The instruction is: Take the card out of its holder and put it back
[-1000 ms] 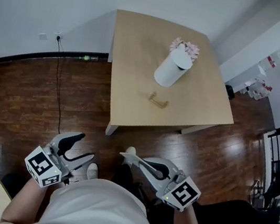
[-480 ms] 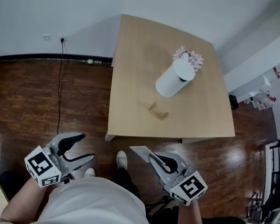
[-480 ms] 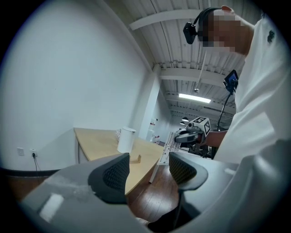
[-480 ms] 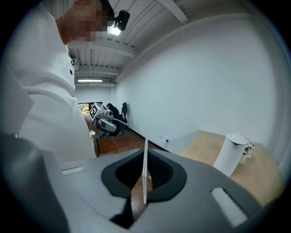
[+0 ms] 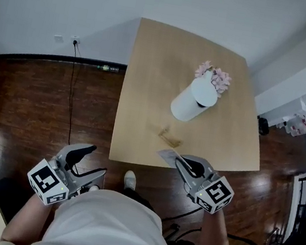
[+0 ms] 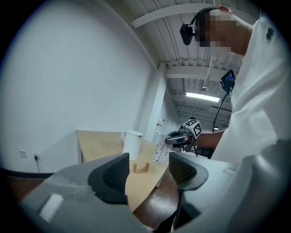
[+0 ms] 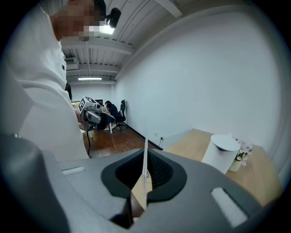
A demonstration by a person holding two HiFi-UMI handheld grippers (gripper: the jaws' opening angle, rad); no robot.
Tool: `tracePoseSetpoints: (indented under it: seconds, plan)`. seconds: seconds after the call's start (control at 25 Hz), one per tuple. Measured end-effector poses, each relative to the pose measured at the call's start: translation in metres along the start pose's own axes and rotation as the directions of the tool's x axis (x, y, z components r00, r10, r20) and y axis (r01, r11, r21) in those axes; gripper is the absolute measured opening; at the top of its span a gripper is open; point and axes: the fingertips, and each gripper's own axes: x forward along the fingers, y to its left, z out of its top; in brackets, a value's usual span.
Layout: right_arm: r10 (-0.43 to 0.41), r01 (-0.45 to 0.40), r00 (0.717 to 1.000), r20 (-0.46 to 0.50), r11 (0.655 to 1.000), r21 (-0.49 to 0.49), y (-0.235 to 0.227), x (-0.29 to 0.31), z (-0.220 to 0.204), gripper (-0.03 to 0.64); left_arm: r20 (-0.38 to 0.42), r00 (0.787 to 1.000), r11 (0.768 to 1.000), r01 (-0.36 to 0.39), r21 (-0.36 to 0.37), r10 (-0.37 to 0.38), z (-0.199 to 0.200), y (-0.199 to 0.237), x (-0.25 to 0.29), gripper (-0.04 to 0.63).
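Pinching card (image 7: pixel 145 154) (edge-on) — right gripper (image 5: pixel 179 161)

The table (image 5: pixel 149 77) and the small card holder (image 5: pixel 170 136) are pale, matt wood; the floor (image 5: pixel 38 111) is dark, glossy wood. The card (image 5: pixel 166 155) looks like thin white paper, and the white canister (image 5: pixel 190 103) is smooth.
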Motion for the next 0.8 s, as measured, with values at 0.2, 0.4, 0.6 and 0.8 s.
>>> tracePoseSetpoints:
  seconds: [0.2, 0.4, 0.6, 0.8]
  plan:
    - [0.003, -0.003, 1.0, -0.028, 1.0, 0.013, -0.057, 0.016, -0.019, 0.021, -0.02, 0.999, 1.0, -0.027, -0.009, 0.027, 0.008, 0.005, 0.027, 0.285]
    - [0.013, -0.011, 0.999, -0.048, 1.0, 0.028, -0.098, 0.039, -0.041, 0.021, -0.048, 0.997, 0.998, -0.057, -0.022, 0.056, 0.014, 0.008, 0.046, 0.285]
    - [0.028, -0.025, 0.997, -0.069, 0.999, 0.048, -0.124, 0.057, -0.064, 0.021, -0.07, 0.995, 0.996, -0.078, -0.031, 0.076, 0.015, 0.011, 0.064, 0.285]
    - [0.044, -0.038, 0.996, -0.081, 0.997, 0.065, -0.136, 0.068, -0.078, 0.021, -0.087, 0.992, 0.995, -0.094, -0.041, 0.09, 0.016, 0.012, 0.073, 0.285]
